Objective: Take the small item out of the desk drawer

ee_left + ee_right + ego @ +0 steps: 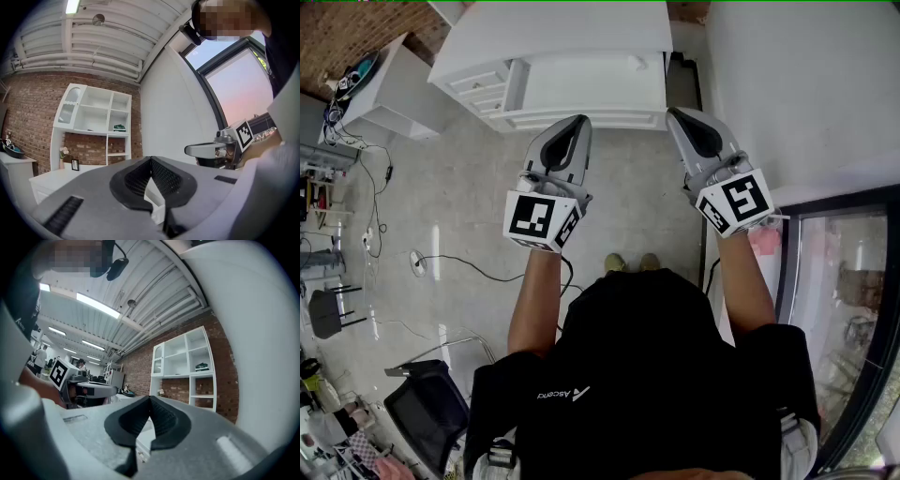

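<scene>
My left gripper [577,122] and right gripper [677,114] are both shut on nothing, side by side mid-frame. The desk [591,84] lies ahead, top centre. Its drawers [480,82] (upper left, nearer my left) look closed, and I can't see the item.
</scene>
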The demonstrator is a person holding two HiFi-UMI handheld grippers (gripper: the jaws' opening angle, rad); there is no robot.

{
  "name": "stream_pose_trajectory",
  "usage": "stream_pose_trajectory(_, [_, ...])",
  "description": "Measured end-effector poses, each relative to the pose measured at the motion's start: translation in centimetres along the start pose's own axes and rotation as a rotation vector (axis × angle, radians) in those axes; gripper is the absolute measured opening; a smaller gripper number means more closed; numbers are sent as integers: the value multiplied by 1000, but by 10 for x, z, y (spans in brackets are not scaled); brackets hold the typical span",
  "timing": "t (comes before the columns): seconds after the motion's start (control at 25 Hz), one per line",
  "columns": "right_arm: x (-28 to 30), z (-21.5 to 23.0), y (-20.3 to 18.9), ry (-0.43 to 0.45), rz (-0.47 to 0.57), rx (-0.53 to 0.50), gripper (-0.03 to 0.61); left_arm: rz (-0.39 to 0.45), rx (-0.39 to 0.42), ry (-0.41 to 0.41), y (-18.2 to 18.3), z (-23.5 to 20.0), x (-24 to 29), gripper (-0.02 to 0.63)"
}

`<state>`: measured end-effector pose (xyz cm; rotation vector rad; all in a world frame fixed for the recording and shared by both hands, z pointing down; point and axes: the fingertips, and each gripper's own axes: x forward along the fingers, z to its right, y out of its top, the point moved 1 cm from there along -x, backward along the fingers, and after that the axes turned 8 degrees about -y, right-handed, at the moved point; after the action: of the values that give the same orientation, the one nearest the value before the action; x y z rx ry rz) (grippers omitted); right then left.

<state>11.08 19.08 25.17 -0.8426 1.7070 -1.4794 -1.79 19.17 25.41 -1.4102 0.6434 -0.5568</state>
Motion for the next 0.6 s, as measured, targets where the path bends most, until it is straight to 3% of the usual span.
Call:
stream_pose_trajectory(0.44, [-6, 23, -3, 0, 22, 7, 3, -7, -7, 27, -5, 6, 17, -2])
stream_pose_trajectory(0.6, [-9, 36, -9, 2, 15, -3, 66, -15, -2, 46, -9, 12, 26, -2])
